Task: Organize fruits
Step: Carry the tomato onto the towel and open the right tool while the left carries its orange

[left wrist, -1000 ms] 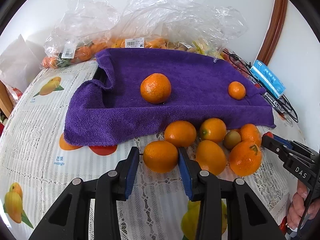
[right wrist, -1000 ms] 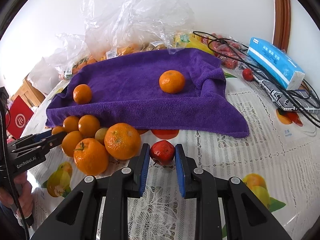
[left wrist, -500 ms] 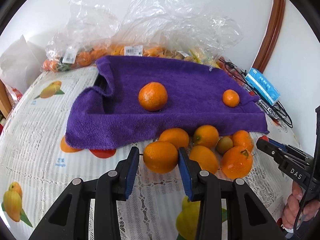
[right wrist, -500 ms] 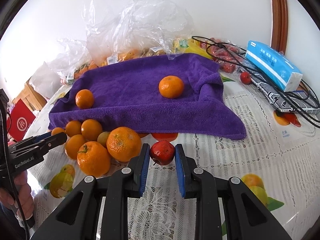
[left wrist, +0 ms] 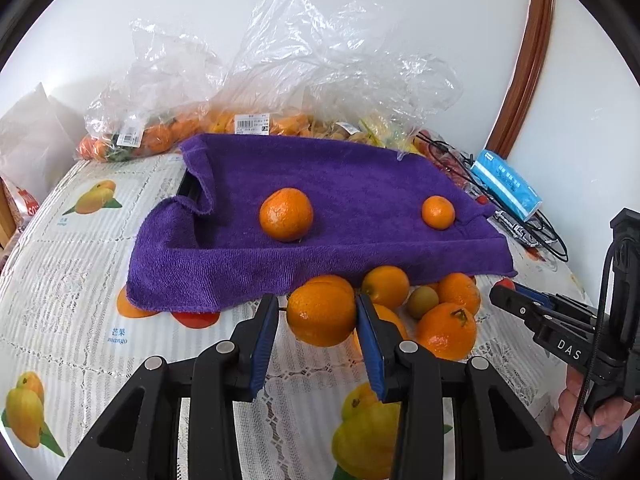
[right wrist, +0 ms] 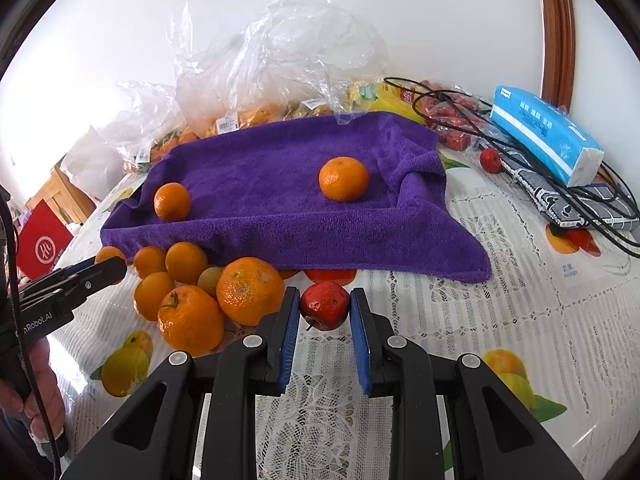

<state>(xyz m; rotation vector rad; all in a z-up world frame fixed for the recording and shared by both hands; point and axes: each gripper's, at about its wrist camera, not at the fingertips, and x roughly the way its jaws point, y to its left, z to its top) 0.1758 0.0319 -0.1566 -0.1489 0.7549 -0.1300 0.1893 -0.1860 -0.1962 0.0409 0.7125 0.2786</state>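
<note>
Tablecloth [left wrist: 60,280] of white lace printed with mangoes and other fruit covers the table in the left wrist view; a white wall rises behind and a curved brown wooden frame [left wrist: 524,64] runs up at right. A purple towel [left wrist: 320,208] lies spread mid-table, folded up at its left corner, carrying a large orange [left wrist: 286,214] and a small orange [left wrist: 438,212], well apart. Clear plastic bags [left wrist: 280,80] of fruit are heaped against the wall behind the towel. A blue tissue pack [left wrist: 506,184] and black cables [left wrist: 532,220] sit at the right rear. The left gripper [left wrist: 318,316] pinches a held orange [left wrist: 320,316] between its blue pads, in front of the towel's near edge. A pile of oranges [left wrist: 444,320] lies just to its right.

In the right wrist view the same cloth, towel [right wrist: 280,200] and wall appear; a red box [right wrist: 42,246] and wooden furniture [right wrist: 60,192] stand beyond the table's left edge. The right gripper [right wrist: 325,312] pinches a small red fruit [right wrist: 325,306] at the towel's near edge, beside the pile [right wrist: 192,292]. Another red fruit [right wrist: 490,160] lies by the tissue pack [right wrist: 548,132]. The person's left hand [right wrist: 40,392] grips its tool's handle at lower left.
</note>
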